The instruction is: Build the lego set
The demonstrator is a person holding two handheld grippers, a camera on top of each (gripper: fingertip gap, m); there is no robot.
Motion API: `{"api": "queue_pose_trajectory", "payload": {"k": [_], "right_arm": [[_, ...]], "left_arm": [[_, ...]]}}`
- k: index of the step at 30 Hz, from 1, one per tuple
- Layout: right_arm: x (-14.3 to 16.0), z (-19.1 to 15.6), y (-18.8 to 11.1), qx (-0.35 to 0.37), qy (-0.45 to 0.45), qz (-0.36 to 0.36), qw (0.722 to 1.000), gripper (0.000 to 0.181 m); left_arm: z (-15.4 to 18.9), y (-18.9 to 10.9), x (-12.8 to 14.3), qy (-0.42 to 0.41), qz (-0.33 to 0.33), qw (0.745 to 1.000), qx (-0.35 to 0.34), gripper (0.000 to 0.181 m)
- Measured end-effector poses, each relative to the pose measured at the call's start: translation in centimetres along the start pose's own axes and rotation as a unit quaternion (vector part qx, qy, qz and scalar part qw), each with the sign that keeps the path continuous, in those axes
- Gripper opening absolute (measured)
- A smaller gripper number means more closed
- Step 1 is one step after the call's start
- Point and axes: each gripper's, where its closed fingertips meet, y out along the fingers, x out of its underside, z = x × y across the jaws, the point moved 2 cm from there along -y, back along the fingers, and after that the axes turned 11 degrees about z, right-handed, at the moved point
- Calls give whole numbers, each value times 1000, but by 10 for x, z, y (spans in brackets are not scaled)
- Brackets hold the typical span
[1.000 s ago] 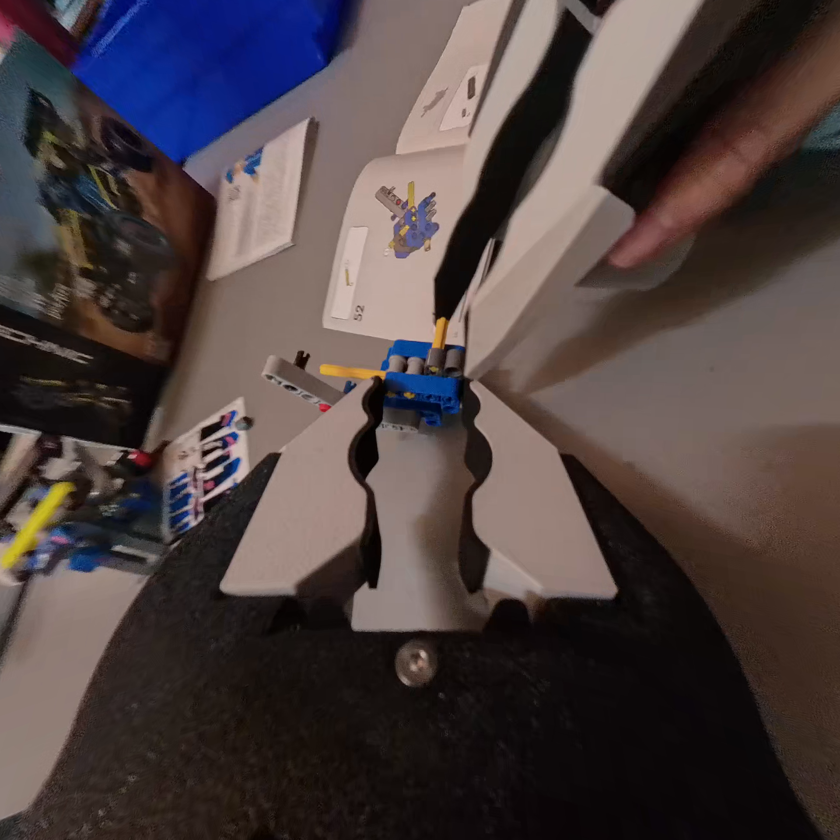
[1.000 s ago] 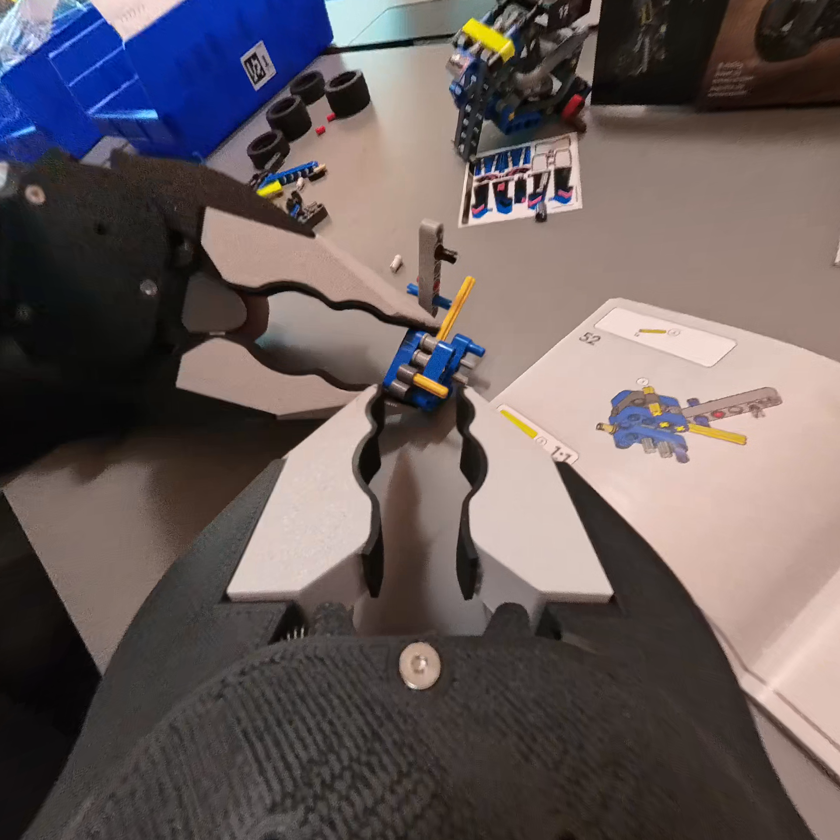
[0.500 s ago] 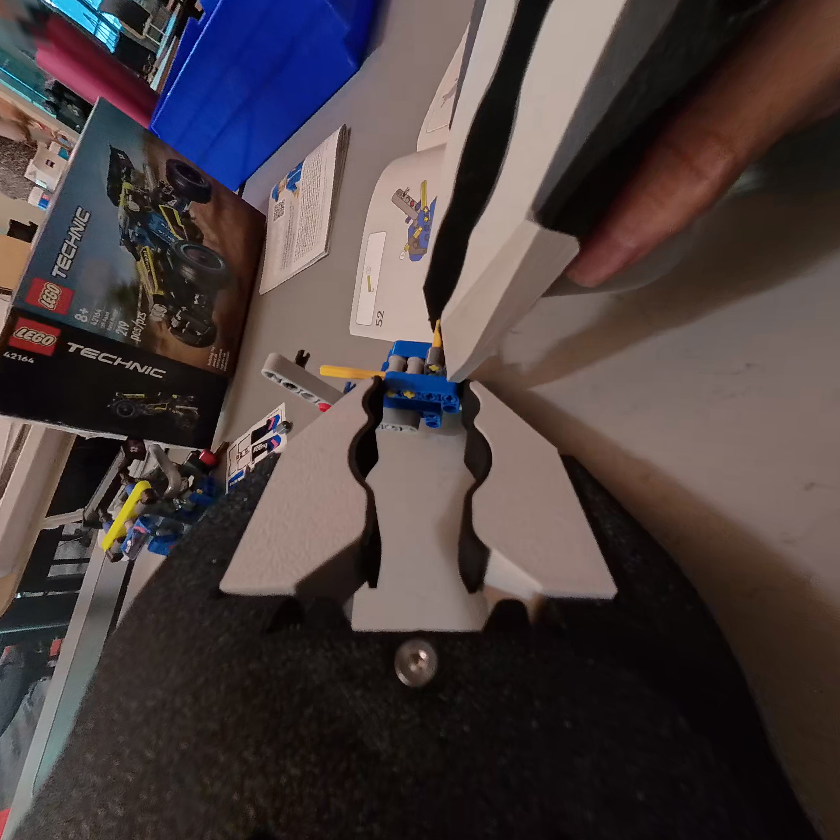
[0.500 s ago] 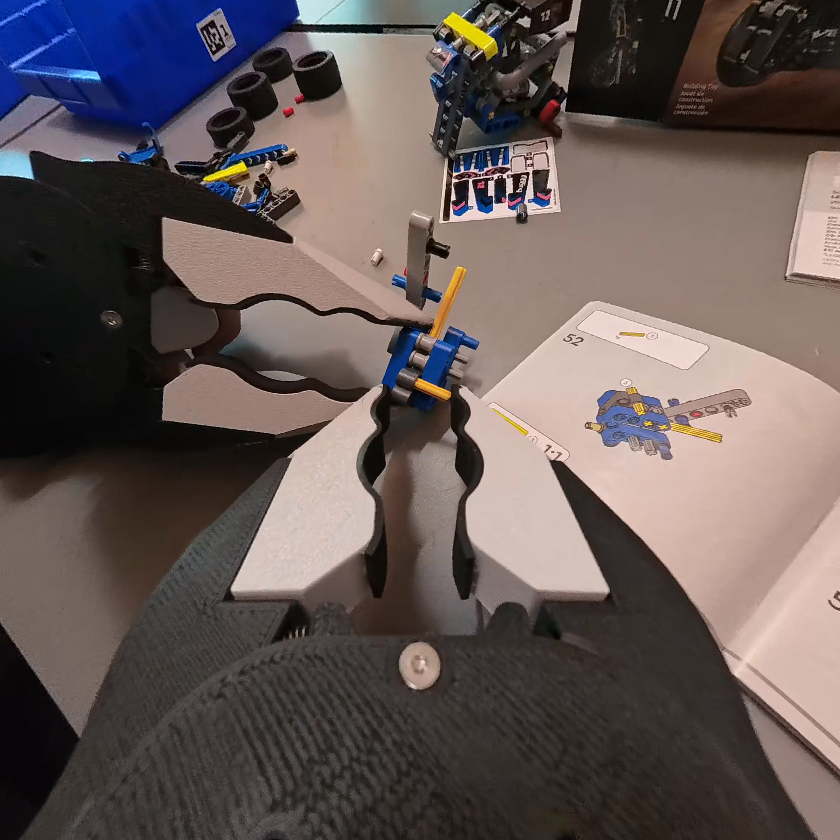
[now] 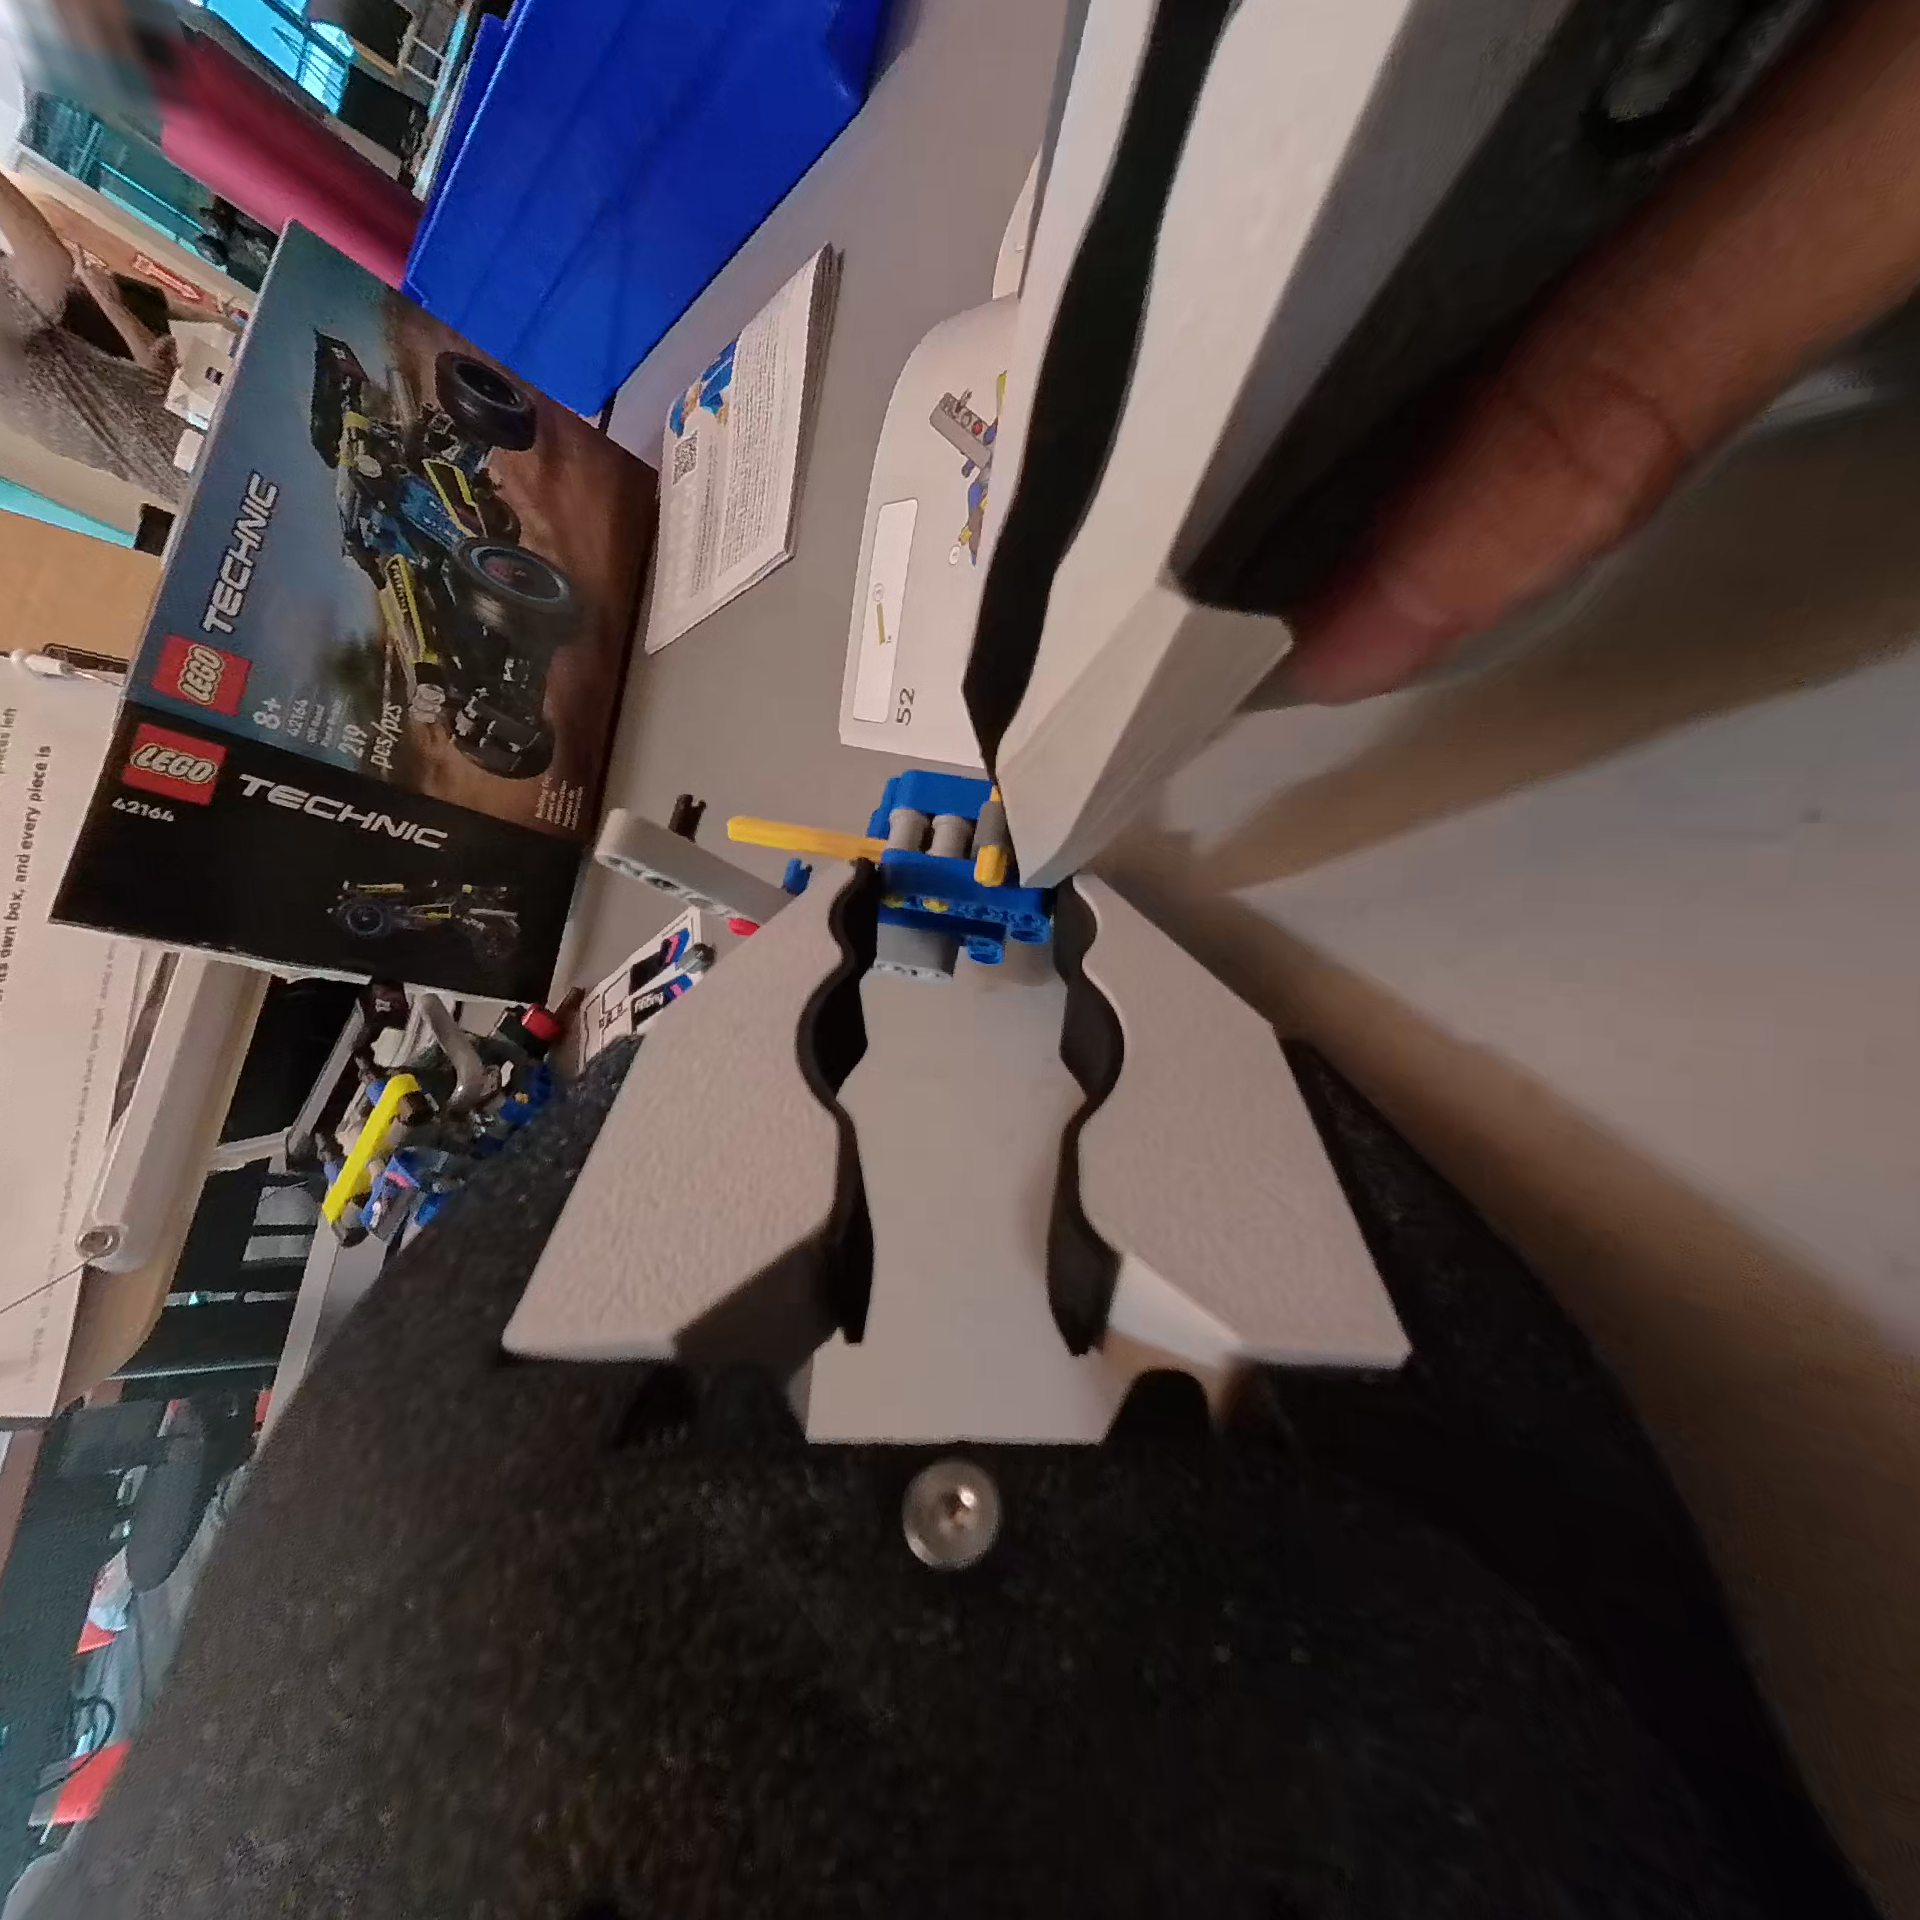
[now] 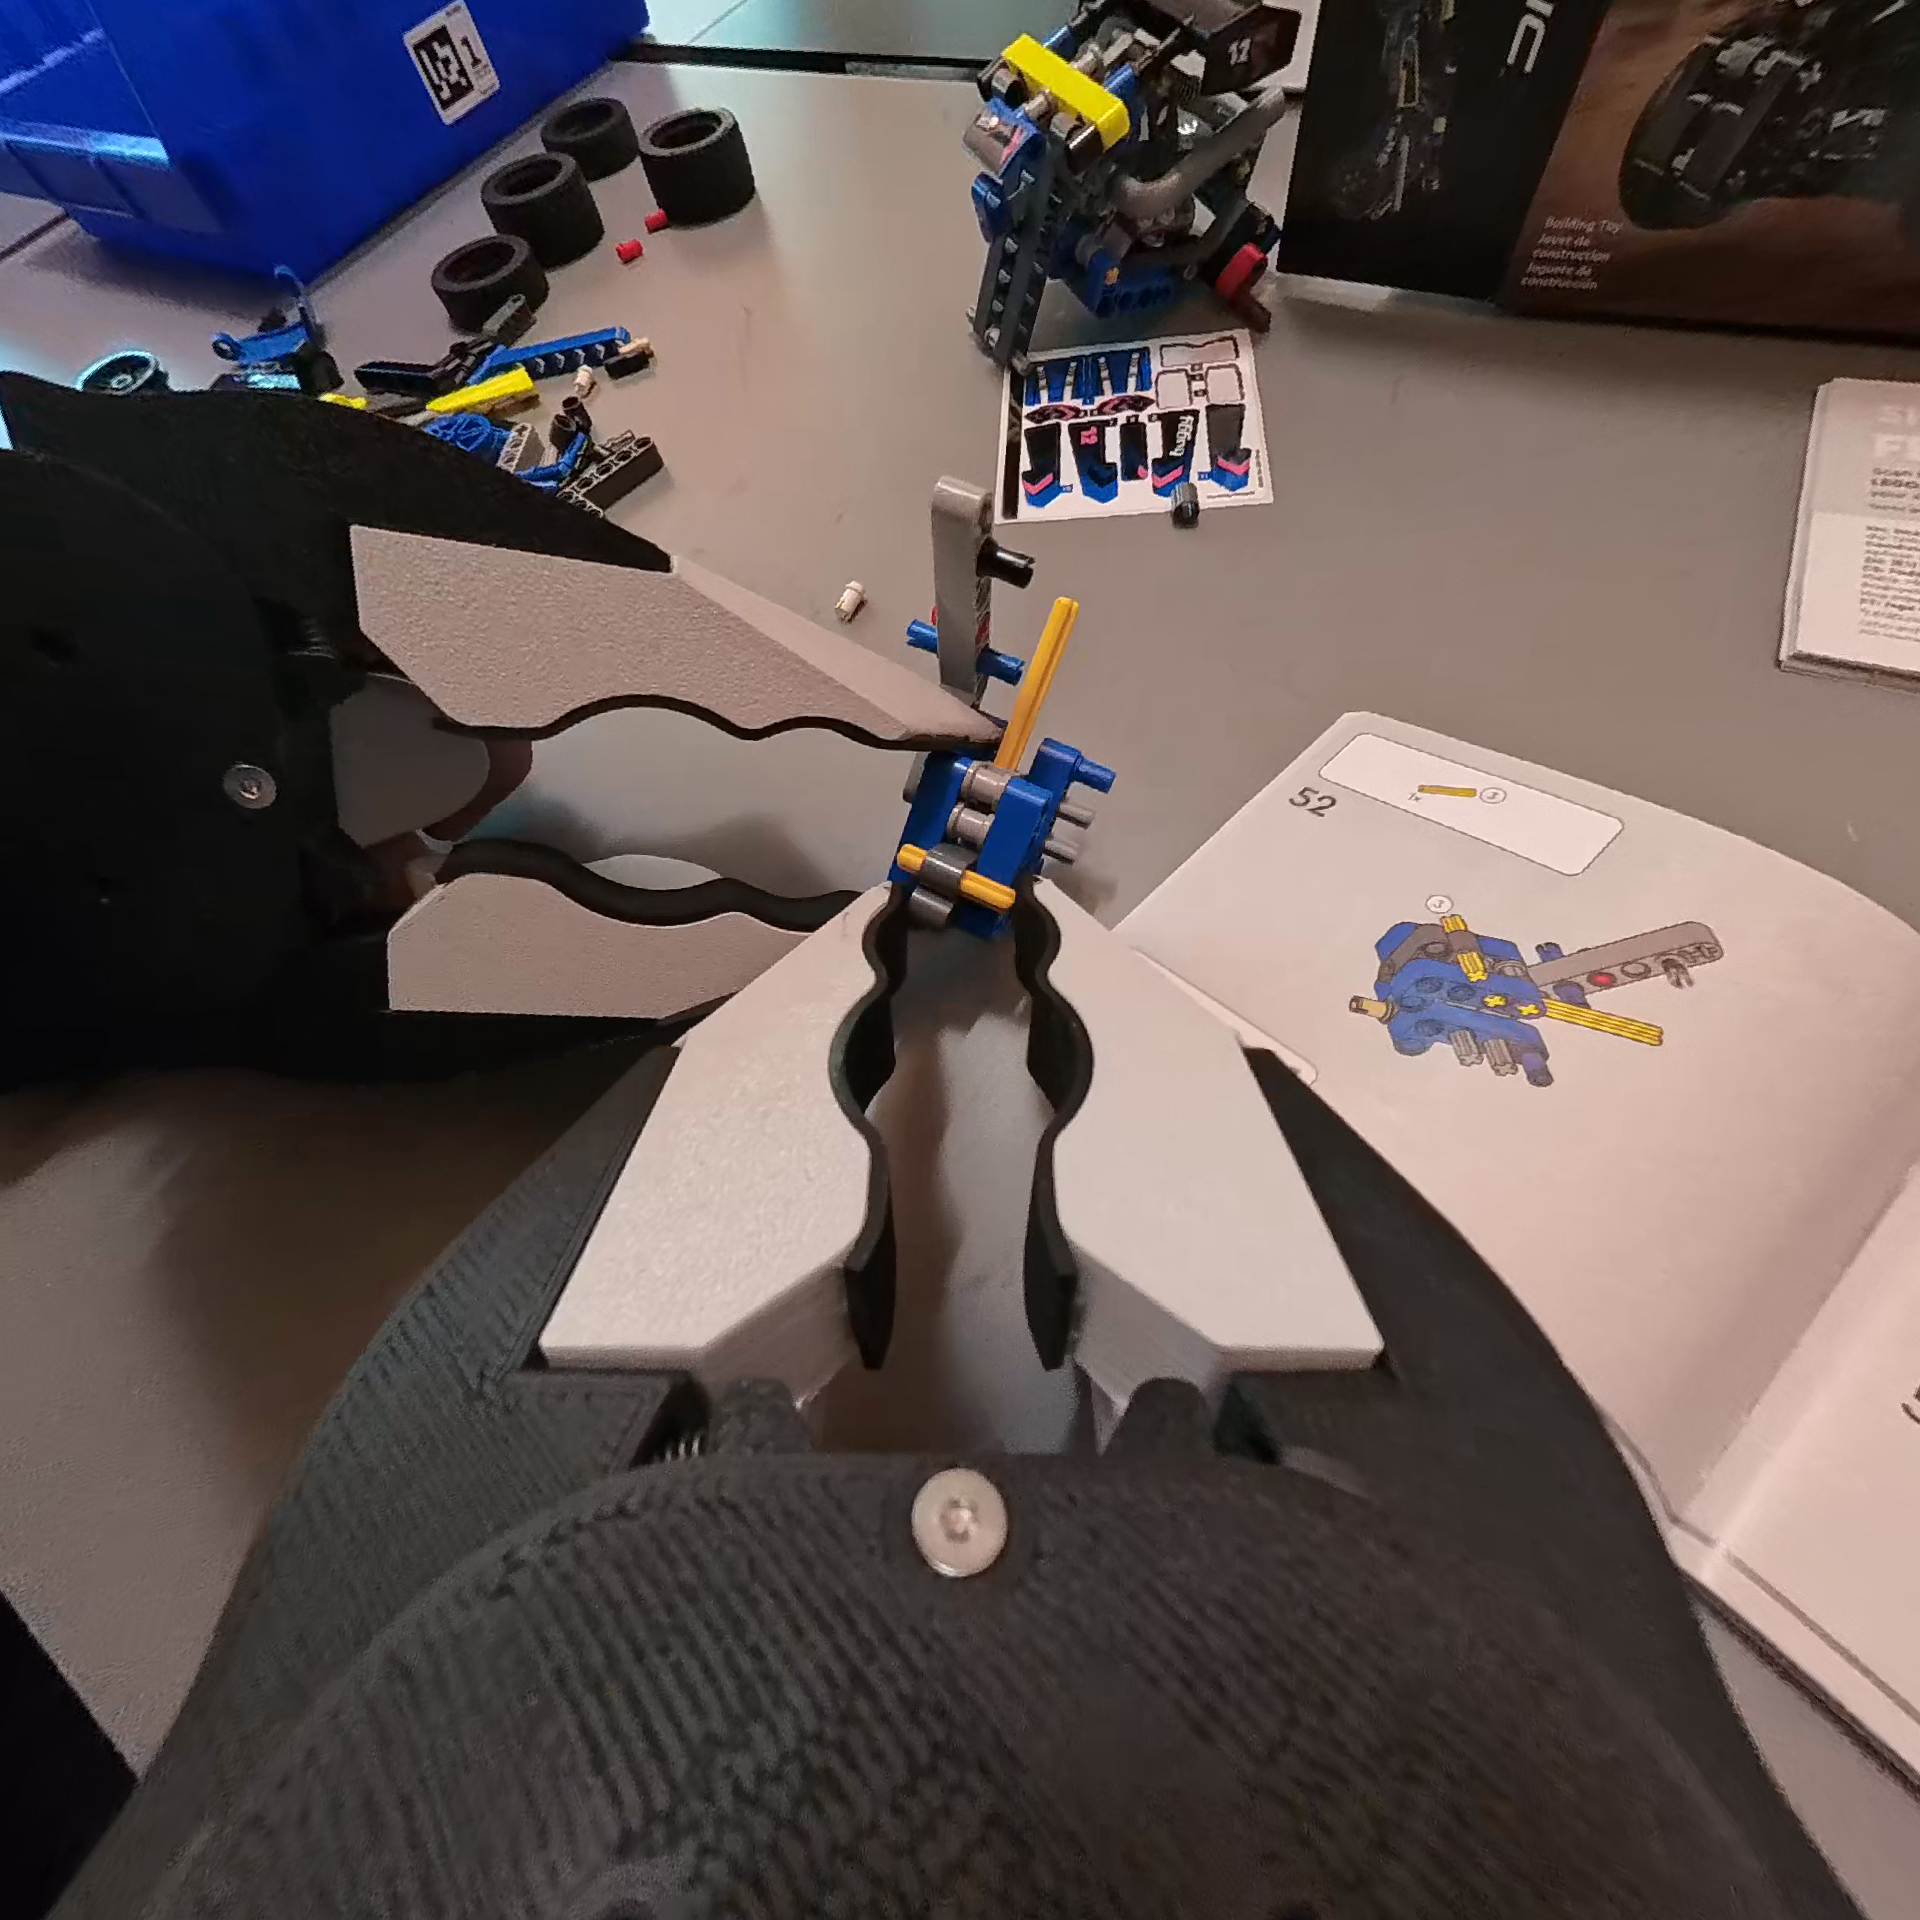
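A small blue sub-assembly (image 6: pixel 977 821) with grey pins, a long yellow axle (image 6: pixel 1039 675) and an upright grey beam (image 6: pixel 956 582) is held above the grey table. My right gripper (image 6: pixel 961 904) is shut on its near lower end, beside a short yellow axle. My left gripper (image 6: pixel 920 810) comes in from the left and clamps it from above and below. In the left wrist view my left gripper (image 5: pixel 956 894) flanks the blue sub-assembly (image 5: pixel 935 883), and the right gripper (image 5: pixel 1003 779) reaches down onto it from above right.
An open instruction booklet (image 6: pixel 1455 1143) lies to the right. Behind are a sticker sheet (image 6: pixel 1132 426), a partly built blue vehicle (image 6: pixel 1101 177), the set's box (image 5: pixel 364 623), black tyres (image 6: pixel 540 208), loose parts (image 6: pixel 499 405) and a blue bin (image 6: pixel 260 104). A person's finger (image 5: pixel 1538 468) rests on the right gripper. My left and right fingertips are right by each other. It is some 20 centimeters from my left tips to the partly built blue vehicle (image 6: pixel 1101 177). Seen from the left wrist view (image 5: pixel 447 1122) as well.
Both grippers keep hold of the sub-assembly. The left wrist view has tilted, so the box shows more fully. The right gripper now sits closer over the sub-assembly.
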Motion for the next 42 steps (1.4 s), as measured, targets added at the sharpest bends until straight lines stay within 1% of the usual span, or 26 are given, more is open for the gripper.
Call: {"api": "queue_pose_trajectory", "payload": {"k": [8,17,25,30,42], "right_arm": [[0,-1,0,9,-26,1,1000,19],[0,-2,1,6,-25,-2,1000,18],[-2,-2,-1,40,-72,6,997,19],[-1,-2,-1,38,-56,4,998,19],[0,-2,-3,71,-47,6,996,18]], "left_arm": [[0,0,1,-11,4,1000,6,32],[-1,-1,1,-6,-2,1000,2,31],[-1,0,1,-7,-3,1000,-2,31],[0,0,0,2,-5,1000,-4,31],[0,0,0,1,-9,1000,-7,31]]}}
